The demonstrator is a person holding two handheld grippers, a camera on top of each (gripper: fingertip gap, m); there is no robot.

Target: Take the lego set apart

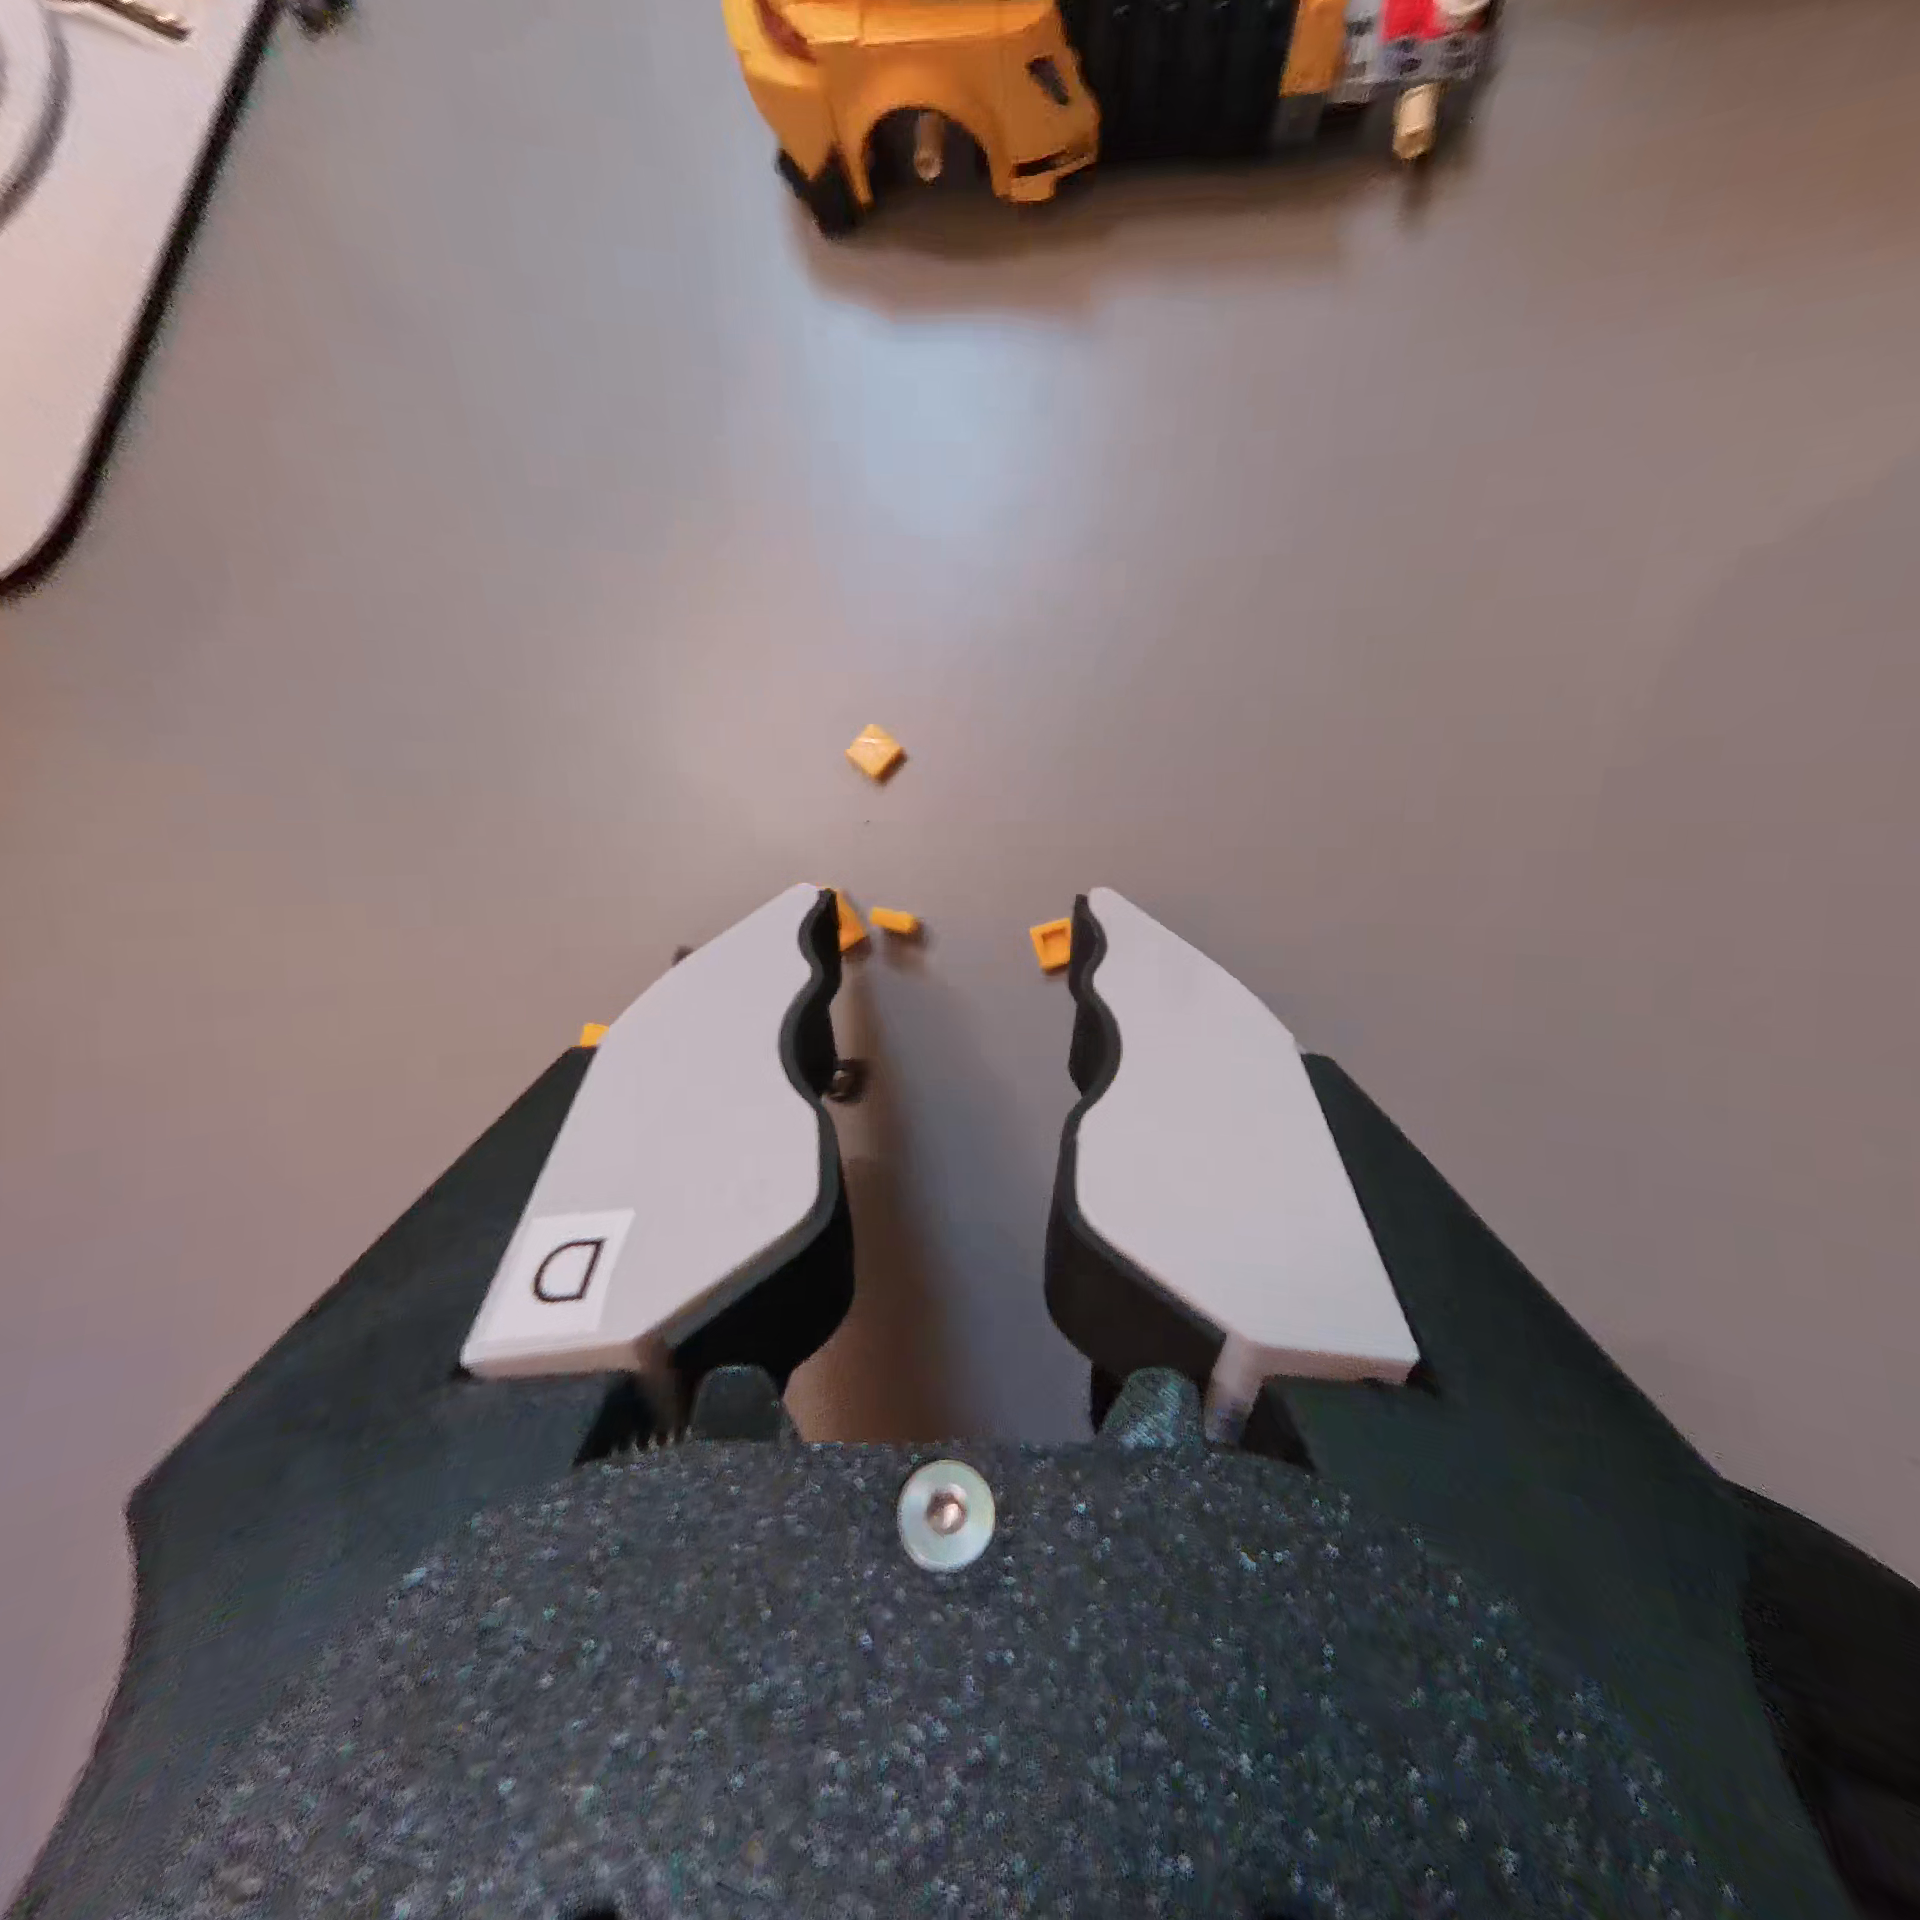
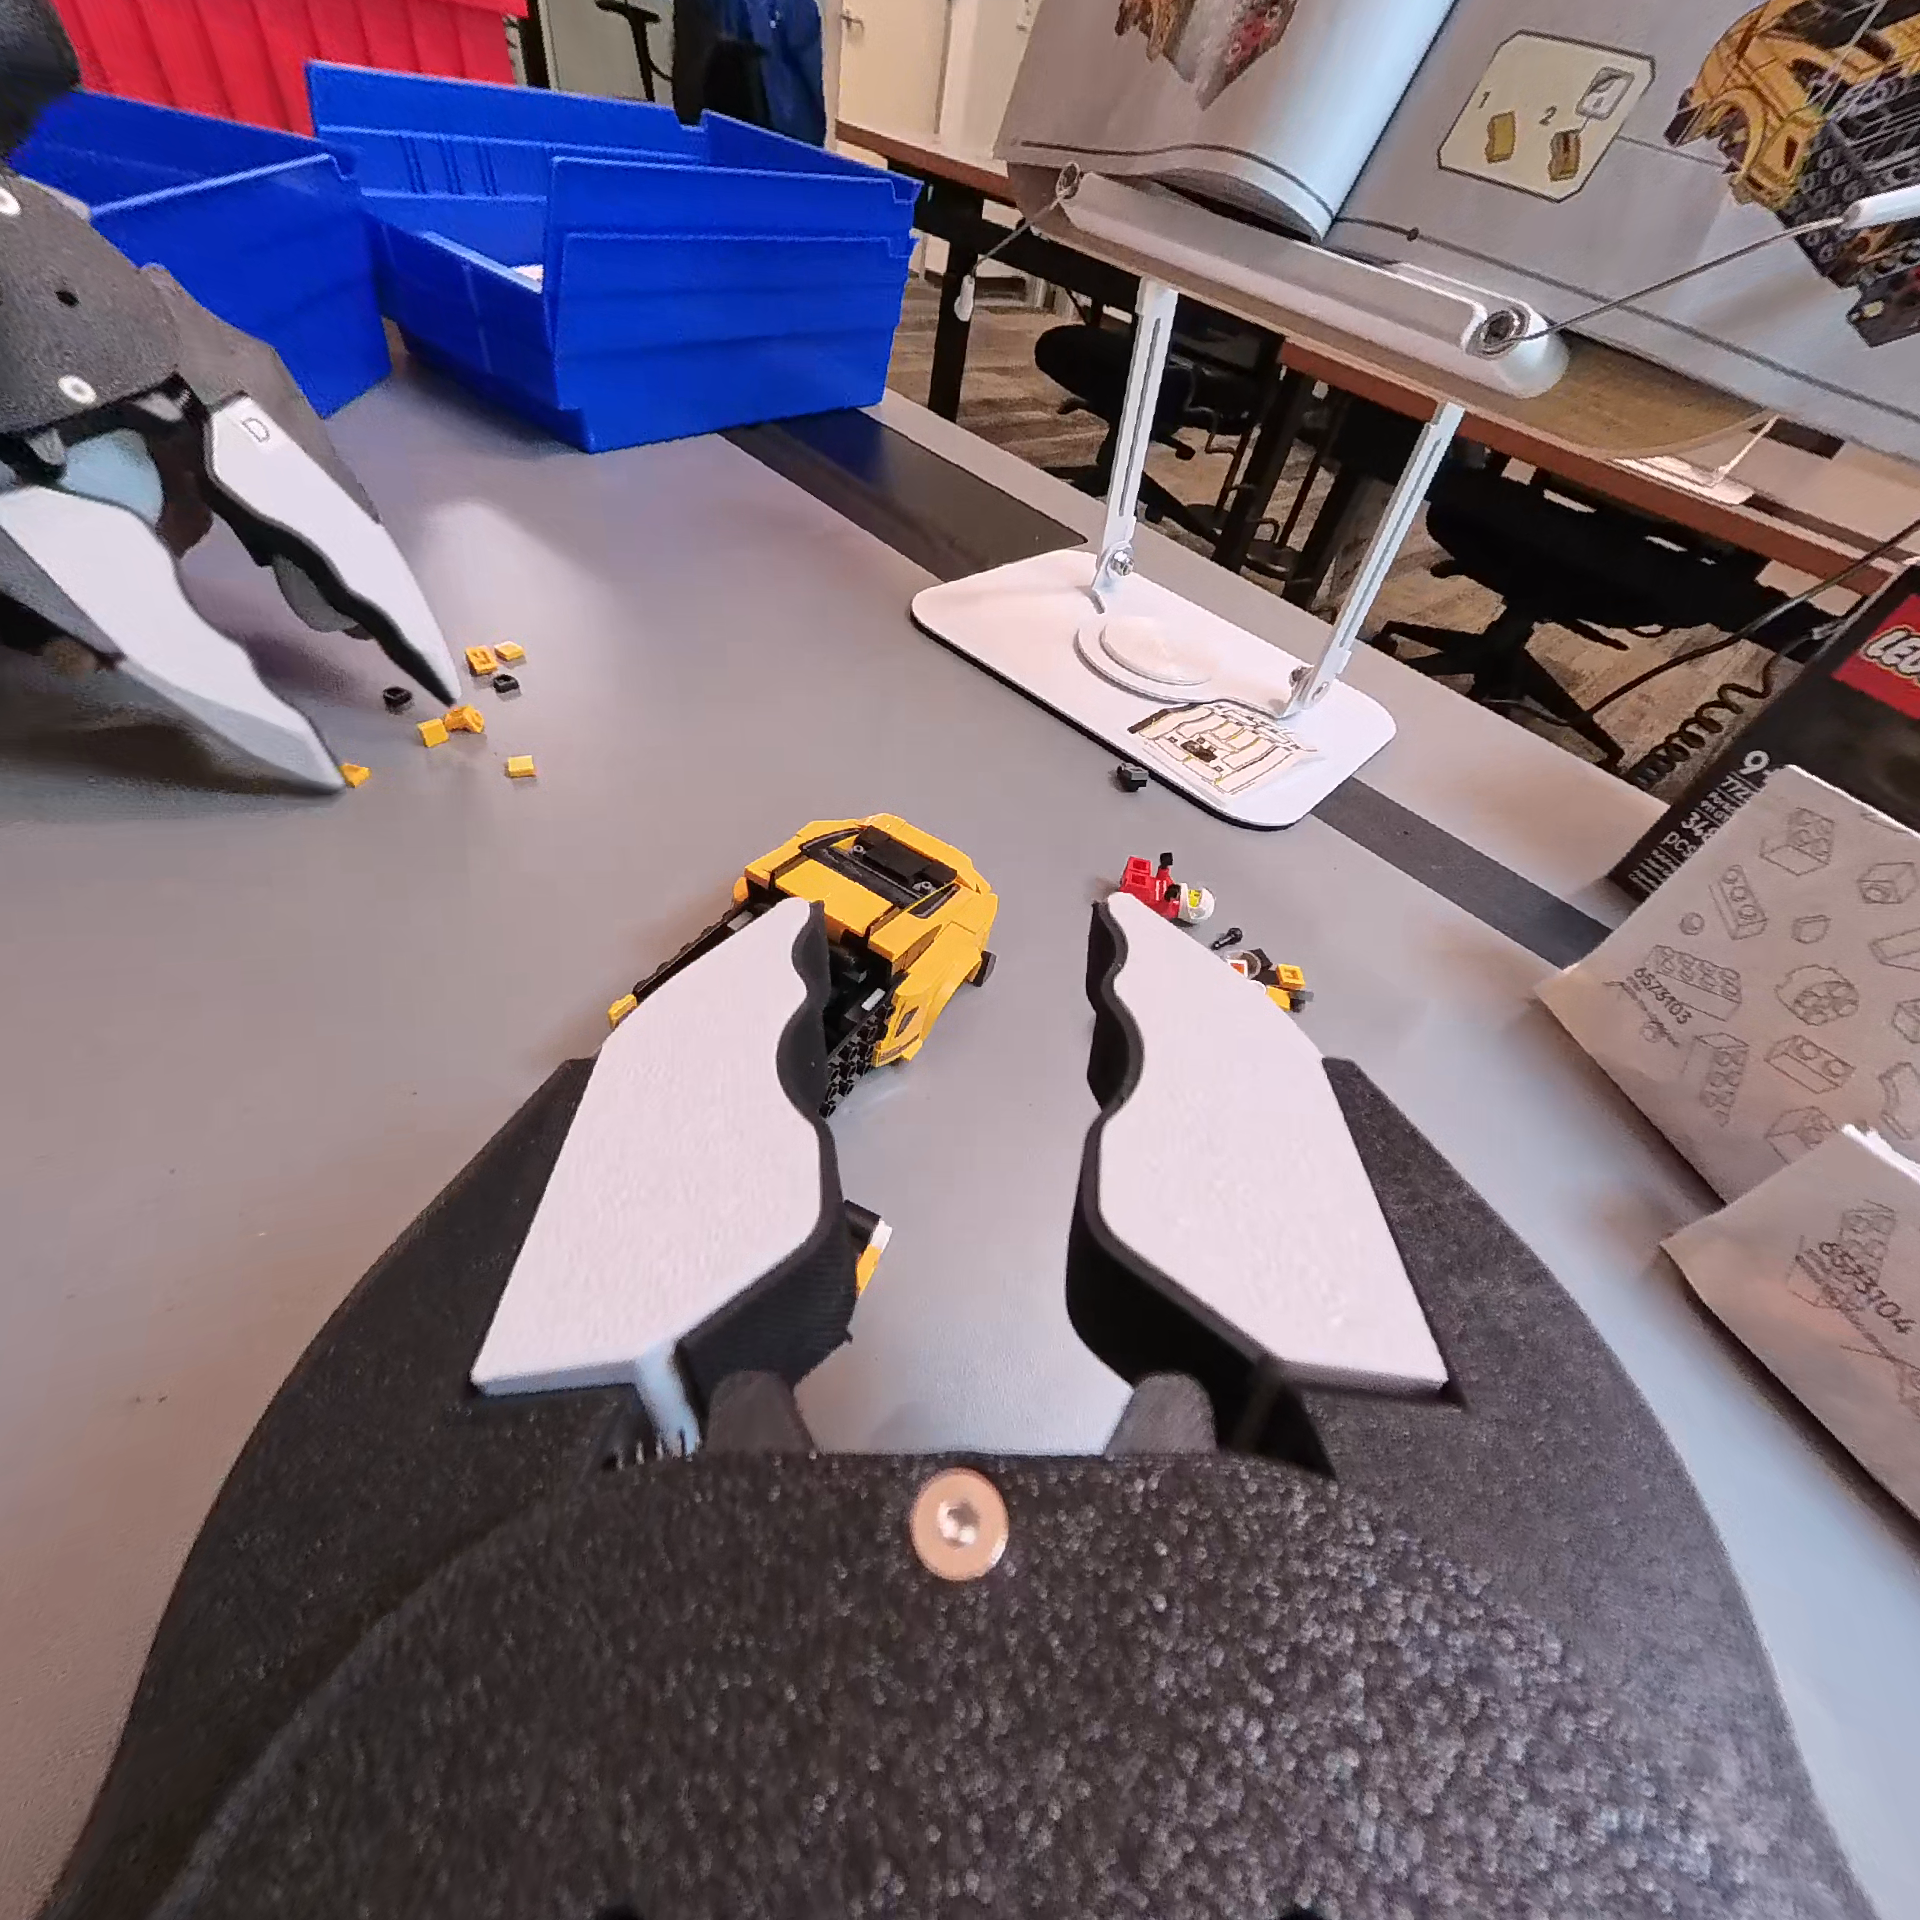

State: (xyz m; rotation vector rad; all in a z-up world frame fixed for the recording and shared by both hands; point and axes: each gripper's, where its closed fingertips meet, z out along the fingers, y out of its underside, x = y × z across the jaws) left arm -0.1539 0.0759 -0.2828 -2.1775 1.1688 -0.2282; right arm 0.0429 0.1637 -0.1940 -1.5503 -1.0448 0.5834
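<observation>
We look down our right tool (image 2: 951, 914), its speckled black body carrying two flat grey fingers with wavy black inner edges, spread wide and empty above the smooth grey surface (image 2: 312, 1039). Just past its tips sits the yellow lego car (image 2: 914, 935), blocky and glossy, with a black roof panel and bare wheel arches; its long axis runs diagonally from near left to far right, partly hidden behind the tool's left finger. To the car's right lies a small cluster of red, white and black loose parts (image 2: 1174, 894). At near right, grey paper bags (image 2: 1766, 977) printed with brick outlines overlap. Farther left, our left tool (image 2: 400, 727) tilts steeply down, tips close to the surface, also wide and holding nothing, among scattered small yellow pieces (image 1: 876, 752) and a few black ones. Beyond stand a white flat-based stand (image 2: 1039, 613) on two thin struts and two blue plastic bins (image 2: 675, 312).
</observation>
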